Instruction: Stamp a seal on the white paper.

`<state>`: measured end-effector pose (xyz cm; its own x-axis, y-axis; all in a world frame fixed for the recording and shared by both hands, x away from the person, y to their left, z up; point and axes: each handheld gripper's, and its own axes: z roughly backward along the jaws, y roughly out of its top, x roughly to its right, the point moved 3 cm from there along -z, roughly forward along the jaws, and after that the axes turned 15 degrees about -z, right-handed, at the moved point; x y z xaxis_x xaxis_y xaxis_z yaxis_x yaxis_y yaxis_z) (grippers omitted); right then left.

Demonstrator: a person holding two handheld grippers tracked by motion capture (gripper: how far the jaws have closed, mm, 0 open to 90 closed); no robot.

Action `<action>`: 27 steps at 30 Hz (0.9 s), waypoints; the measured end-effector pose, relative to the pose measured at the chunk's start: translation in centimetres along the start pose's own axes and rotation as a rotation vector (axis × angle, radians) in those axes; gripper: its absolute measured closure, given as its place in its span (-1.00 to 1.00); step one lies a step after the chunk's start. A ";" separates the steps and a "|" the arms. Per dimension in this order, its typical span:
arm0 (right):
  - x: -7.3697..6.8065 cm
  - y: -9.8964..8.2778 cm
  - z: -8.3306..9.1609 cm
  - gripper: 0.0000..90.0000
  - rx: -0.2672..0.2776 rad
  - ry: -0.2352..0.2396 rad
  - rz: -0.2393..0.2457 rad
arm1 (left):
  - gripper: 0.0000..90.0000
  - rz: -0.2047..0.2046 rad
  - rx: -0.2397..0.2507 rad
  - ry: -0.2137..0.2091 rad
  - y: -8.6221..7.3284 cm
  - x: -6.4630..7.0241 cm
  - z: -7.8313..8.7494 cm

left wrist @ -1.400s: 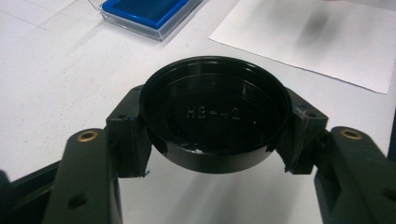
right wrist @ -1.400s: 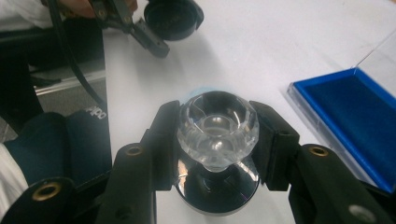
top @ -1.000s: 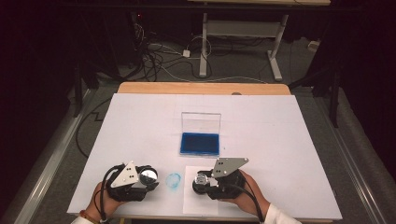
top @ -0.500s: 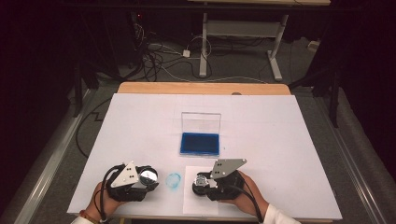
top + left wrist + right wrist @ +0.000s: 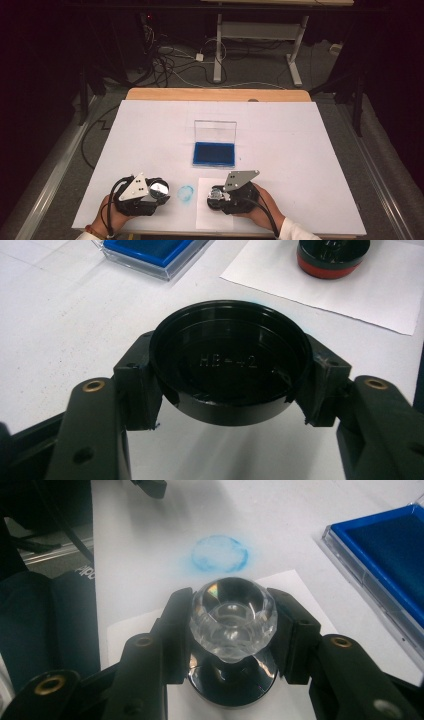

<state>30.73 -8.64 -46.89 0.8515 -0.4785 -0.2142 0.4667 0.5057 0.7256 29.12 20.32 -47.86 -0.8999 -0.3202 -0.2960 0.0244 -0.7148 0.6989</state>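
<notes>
On the white table (image 5: 310, 150), near its front edge, both hands work side by side. Behind them, mid-table, the blue ink pad (image 5: 214, 154) sits with its clear lid propped upright, likely left open for re-inking. A paper sheet (image 5: 207, 220) lies under the right gripper (image 5: 216, 196), probably to take the print. Right fingers (image 5: 295, 625) clamp the clear faceted knob of the round stamp (image 5: 232, 617), its black base resting on the sheet, seemingly pressing. Left gripper (image 5: 159, 190) is clamped on the stamp's black cap (image 5: 227, 362), held just above the table, kept clear of the work. Between the grippers, a blue ink smudge (image 5: 186, 194) marks the table.
</notes>
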 end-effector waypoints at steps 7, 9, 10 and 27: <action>0.3 -0.3 0.1 0.26 0.003 0.010 -0.009 | -0.20 -0.002 -0.003 -0.005 0.0 0.1 -0.1; 0.3 -0.4 0.1 0.27 0.006 0.008 -0.012 | -0.20 -0.003 -0.002 -0.007 0.1 0.1 -0.1; 0.2 -0.4 0.1 0.26 0.003 0.005 -0.005 | -0.20 -0.002 -0.001 -0.008 0.1 0.1 -0.1; 0.4 -0.4 0.0 0.27 0.001 0.011 0.015 | -0.20 0.000 0.020 -0.008 0.2 0.2 0.0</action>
<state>30.88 -9.06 -47.27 0.8610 -0.4629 -0.2106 0.4536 0.5118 0.7296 28.97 20.14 -47.78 -0.9034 -0.3149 -0.2911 0.0155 -0.7022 0.7118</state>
